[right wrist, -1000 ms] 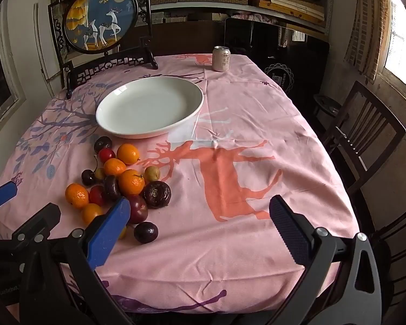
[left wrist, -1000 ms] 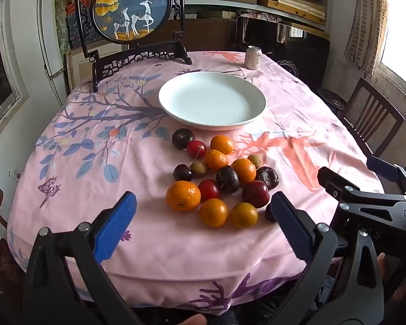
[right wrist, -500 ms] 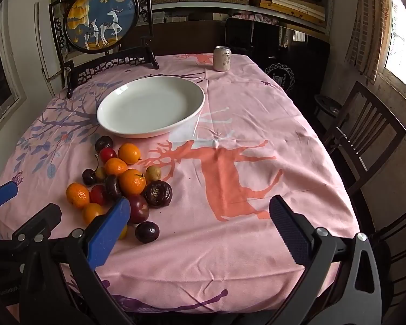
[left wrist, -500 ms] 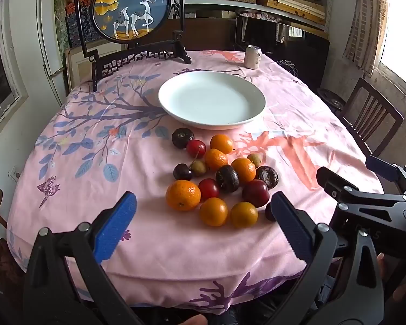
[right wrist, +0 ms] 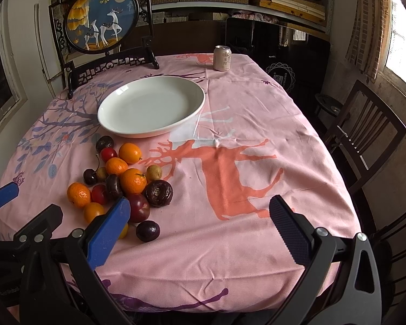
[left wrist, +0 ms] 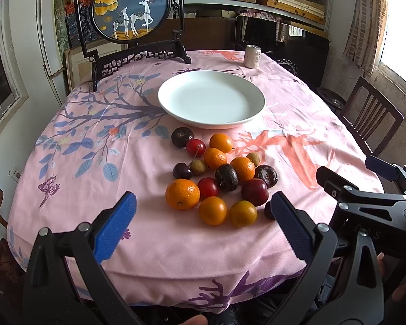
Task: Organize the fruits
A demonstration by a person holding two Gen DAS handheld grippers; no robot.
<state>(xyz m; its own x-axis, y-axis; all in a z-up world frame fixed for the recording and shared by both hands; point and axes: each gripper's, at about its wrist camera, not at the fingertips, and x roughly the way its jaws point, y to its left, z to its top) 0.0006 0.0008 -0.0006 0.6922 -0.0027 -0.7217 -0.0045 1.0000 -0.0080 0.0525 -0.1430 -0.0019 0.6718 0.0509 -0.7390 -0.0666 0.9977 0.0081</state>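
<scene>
A pile of fruit [left wrist: 219, 178] lies on the pink tablecloth: several oranges, red cherries and dark purple fruits. It also shows in the right wrist view [right wrist: 121, 184]. An empty white plate [left wrist: 211, 98] stands just behind the pile, also in the right wrist view [right wrist: 151, 105]. My left gripper [left wrist: 203, 227] is open and empty, near the table's front edge, in front of the pile. My right gripper [right wrist: 200, 230] is open and empty, to the right of the pile; its left finger [right wrist: 108, 233] partly hides some fruit.
A drink can [left wrist: 252, 57] stands at the far right of the table, also in the right wrist view [right wrist: 222, 58]. A round deer picture on a dark stand [left wrist: 132, 8] is at the far left. A wooden chair [right wrist: 365, 135] stands at the right.
The right gripper has shifted slightly forward and left. The left gripper has barely moved. No fruit has moved.
</scene>
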